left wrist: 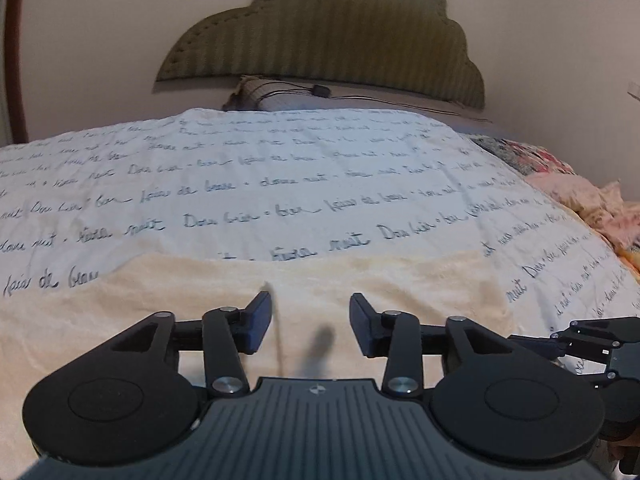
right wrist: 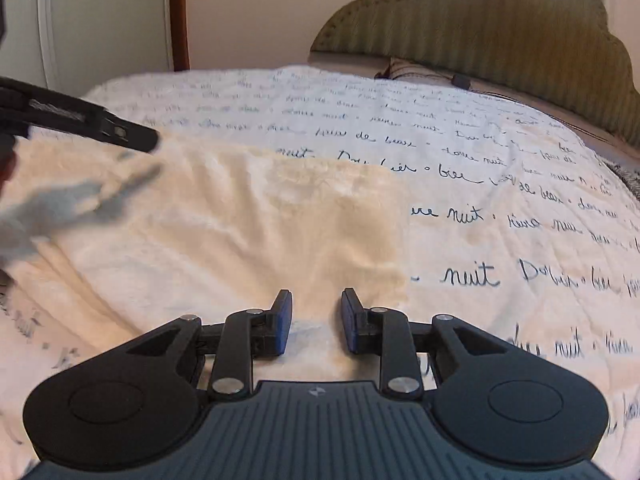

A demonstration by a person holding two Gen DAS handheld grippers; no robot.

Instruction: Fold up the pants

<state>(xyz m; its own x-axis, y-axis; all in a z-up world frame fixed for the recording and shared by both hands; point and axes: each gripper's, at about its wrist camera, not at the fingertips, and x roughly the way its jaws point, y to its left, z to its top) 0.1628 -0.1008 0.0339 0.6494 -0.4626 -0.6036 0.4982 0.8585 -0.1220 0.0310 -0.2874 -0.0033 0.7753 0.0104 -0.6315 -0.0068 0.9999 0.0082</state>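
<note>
The cream pants (right wrist: 208, 232), plush, light and floppy by the look, are spread on the bedspread (right wrist: 500, 208) well short of the headboard (left wrist: 320, 36) and are best pinched at an edge, while the left gripper (left wrist: 310, 326) and right gripper (right wrist: 316, 322) are parted and empty above them.

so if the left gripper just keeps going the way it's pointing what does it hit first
Most likely the cream fleece pants lying right under and ahead of the left gripper, whose jaws are open with nothing between them; depth is hard to judge.
</note>
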